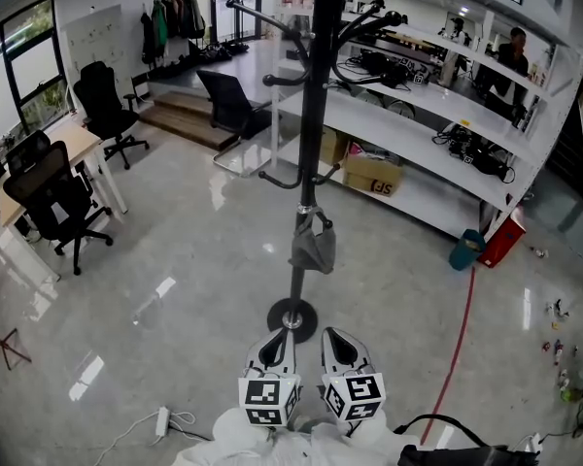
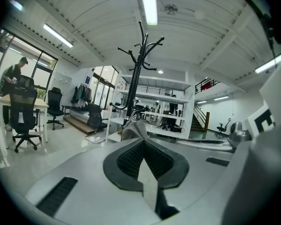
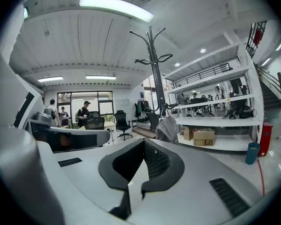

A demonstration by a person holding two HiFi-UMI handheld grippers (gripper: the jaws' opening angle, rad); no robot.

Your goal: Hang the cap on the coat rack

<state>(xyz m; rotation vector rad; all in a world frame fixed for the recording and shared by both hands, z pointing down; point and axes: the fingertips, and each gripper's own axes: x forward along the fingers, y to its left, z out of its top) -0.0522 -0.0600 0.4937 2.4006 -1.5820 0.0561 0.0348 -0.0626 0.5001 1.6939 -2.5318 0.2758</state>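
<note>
Only head view shows us the base of the coat rack, cap hung low; gripper views hide it behind fingers of left gripper & right gripper, both closed, empty.

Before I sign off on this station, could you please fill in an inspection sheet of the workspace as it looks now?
Surface: glossy grey floor, with light glare.
Job's things: grey cap hangs from a low hook of the black coat rack.
Clutter: small items on the floor at far right; teal bin by the shelves.
Grippers: left tongs and right tongs both shut and empty, low near the rack's base.
Cables: red line along the floor; white power strip with its lead.
Surroundings: white shelves, cardboard boxes, office chairs, a person at the back.
</note>
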